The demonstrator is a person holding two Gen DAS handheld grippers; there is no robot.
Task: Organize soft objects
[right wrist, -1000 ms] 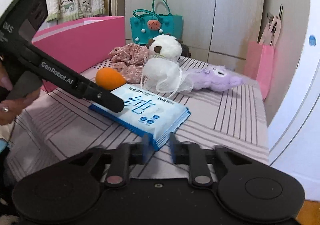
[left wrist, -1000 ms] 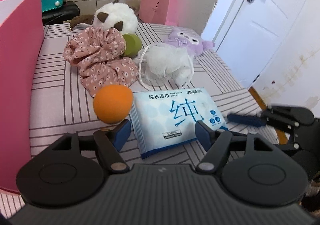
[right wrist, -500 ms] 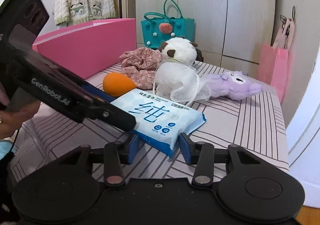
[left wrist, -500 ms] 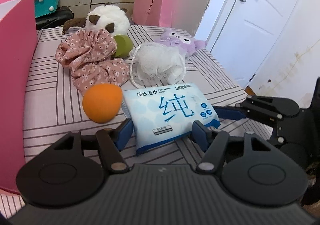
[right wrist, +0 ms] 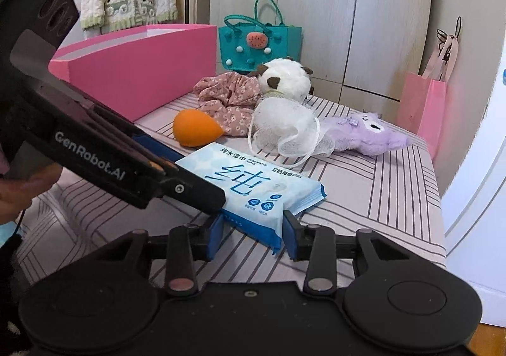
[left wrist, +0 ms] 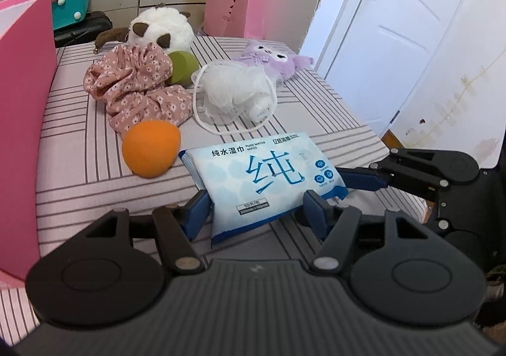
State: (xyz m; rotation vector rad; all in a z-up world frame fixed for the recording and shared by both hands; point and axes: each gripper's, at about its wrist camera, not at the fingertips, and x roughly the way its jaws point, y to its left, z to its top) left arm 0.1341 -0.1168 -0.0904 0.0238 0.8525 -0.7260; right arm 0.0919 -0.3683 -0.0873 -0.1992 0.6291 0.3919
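The left wrist view shows, from left to right, an open pink box [left wrist: 22, 121] with nothing visibly sorted into it, so most of the task is judged to remain. On the striped worktop [left wrist: 72, 147] are counted one floral cloth [left wrist: 139, 93], one orange sponge [left wrist: 150, 152], one green sponge [left wrist: 182, 66], one panda plush [left wrist: 161, 30], one white bath pouf [left wrist: 235, 93], one purple plush [left wrist: 273, 58] and one wet-wipes pack [left wrist: 262, 178]. The pack is straddled by the left claw [left wrist: 256, 213], jaws half wide and lately narrowing, and by the right claw [right wrist: 253, 234] at its corner; contact cannot be told.
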